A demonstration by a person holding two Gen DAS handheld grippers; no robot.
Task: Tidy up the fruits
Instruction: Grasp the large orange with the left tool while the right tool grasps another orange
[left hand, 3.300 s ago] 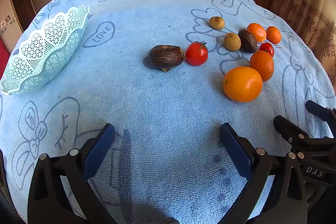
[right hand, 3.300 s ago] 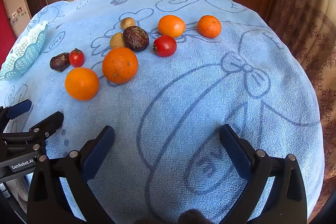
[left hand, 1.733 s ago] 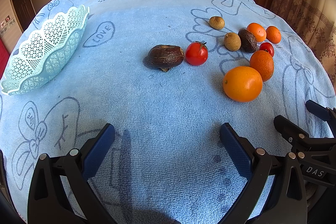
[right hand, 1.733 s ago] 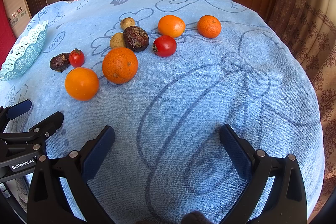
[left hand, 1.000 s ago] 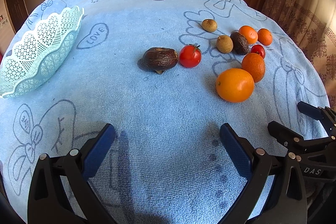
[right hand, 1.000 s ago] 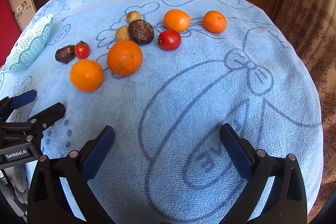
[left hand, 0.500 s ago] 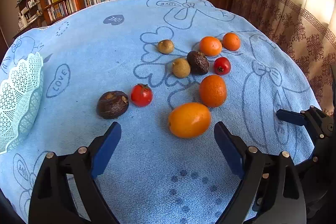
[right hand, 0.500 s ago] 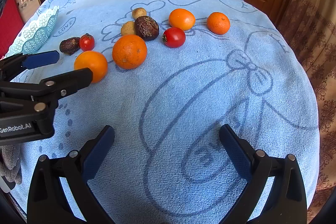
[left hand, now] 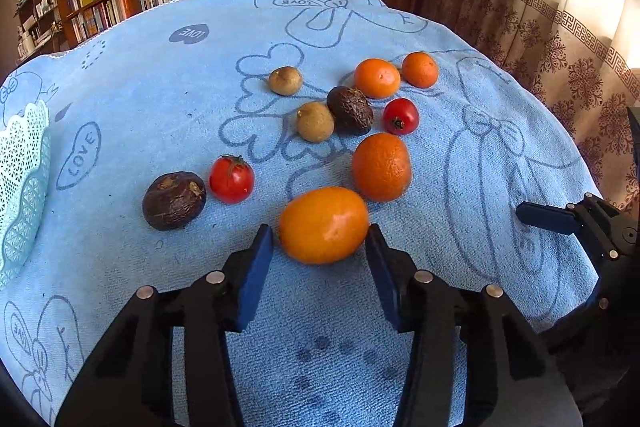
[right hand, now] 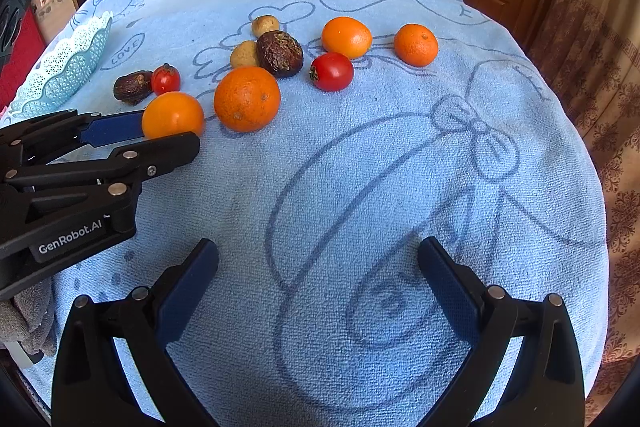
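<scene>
While your left gripper stands apart around the smooth orange on the blue towel, grip its widest middle gently: it looks firm, rounded and likely to roll. Your right gripper hangs open, empty.

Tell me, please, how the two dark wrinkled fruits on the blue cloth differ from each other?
The left dark fruit lies at the group's edge beside a tomato; the far dark fruit sits mid-cluster against a tan fruit. The left one looks smoother and browner, the far one blacker and rougher. Both are shrivelled and untouched.
</scene>
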